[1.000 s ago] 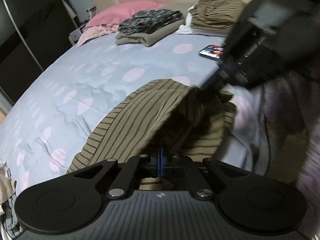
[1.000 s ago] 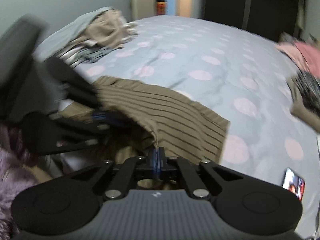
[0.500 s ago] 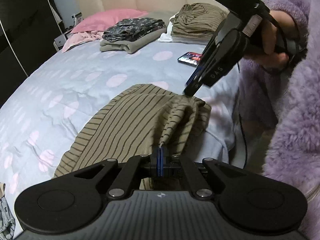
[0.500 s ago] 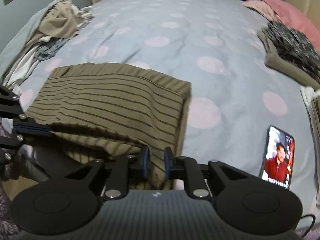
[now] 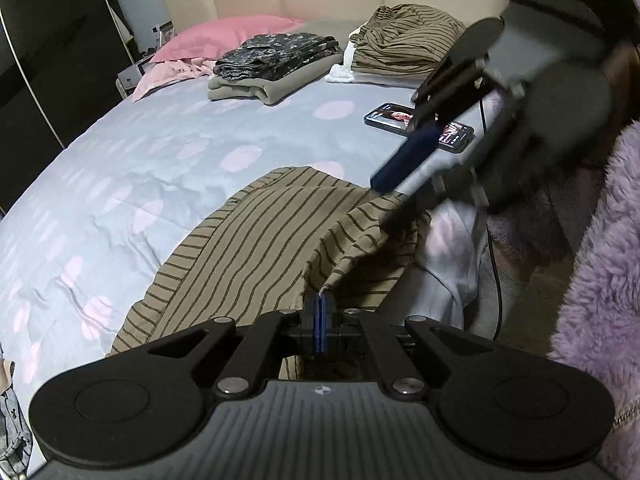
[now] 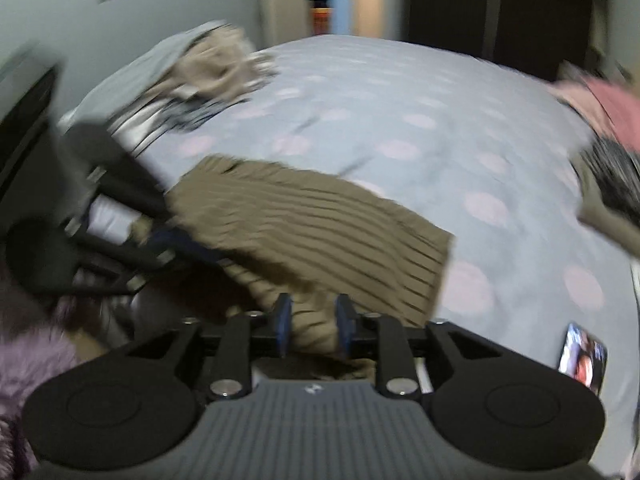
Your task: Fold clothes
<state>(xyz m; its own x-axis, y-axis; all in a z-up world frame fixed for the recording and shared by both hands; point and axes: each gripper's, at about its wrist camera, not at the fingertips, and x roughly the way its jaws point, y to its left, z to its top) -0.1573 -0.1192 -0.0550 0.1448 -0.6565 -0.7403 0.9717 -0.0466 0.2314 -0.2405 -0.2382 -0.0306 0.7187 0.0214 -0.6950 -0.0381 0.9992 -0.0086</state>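
Note:
An olive-brown striped garment (image 5: 256, 248) (image 6: 320, 216) lies partly folded near the front edge of the dotted blue bed (image 5: 160, 152). My left gripper (image 5: 319, 306) is shut on a raised fold of its near edge. It also shows, blurred, at the left of the right wrist view as the left gripper (image 6: 168, 236), holding the cloth's corner. My right gripper (image 6: 314, 318) has its jaws opening, with a loose bunch of the striped cloth between the blue pads (image 6: 283, 320) and a gap at each side. In the left wrist view the right gripper (image 5: 386, 200) hovers blurred over the garment's right end.
A phone (image 5: 420, 124) (image 6: 582, 360) with a lit screen lies on the bed right of the garment. Folded stacks (image 5: 272, 64), a striped pile (image 5: 404, 44) and a pink pillow (image 5: 224, 36) sit by the headboard. An unfolded heap (image 6: 200, 72) lies at the foot. A purple fleece sleeve (image 5: 600, 280) is at right.
The right gripper's jaws went from shut on the striped cloth to parted. The right hand swung, blurring its view. The left gripper stayed shut on the cloth's edge.

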